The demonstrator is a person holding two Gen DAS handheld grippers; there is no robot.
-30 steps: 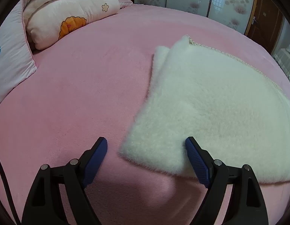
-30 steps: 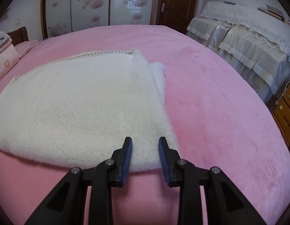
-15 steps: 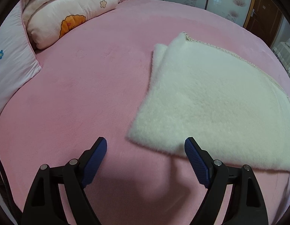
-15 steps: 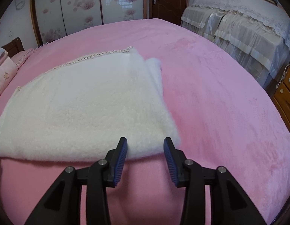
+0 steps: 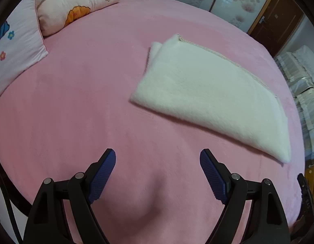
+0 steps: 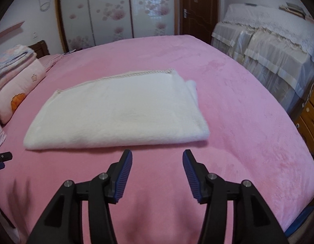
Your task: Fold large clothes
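Observation:
A white fluffy garment [image 5: 207, 93] lies folded flat on the pink bed [image 5: 75, 101], with a stitched edge along its far side. It also shows in the right wrist view [image 6: 120, 116]. My left gripper [image 5: 158, 158] is open and empty, held above the bed short of the garment's near left corner. My right gripper [image 6: 157, 158] is open and empty, just short of the garment's near folded edge.
Pink pillows and folded quilts [image 5: 75, 6] lie at the bed's head on the left. A second bed with a white lace cover [image 6: 268, 46] stands to the right, with a wooden drawer unit [image 6: 311, 113] beside it. Wardrobe doors [image 6: 116, 14] stand behind.
Both grippers have pulled back and up from the garment's near edge. The right gripper has opened wider and let the edge go. The garment lies still.

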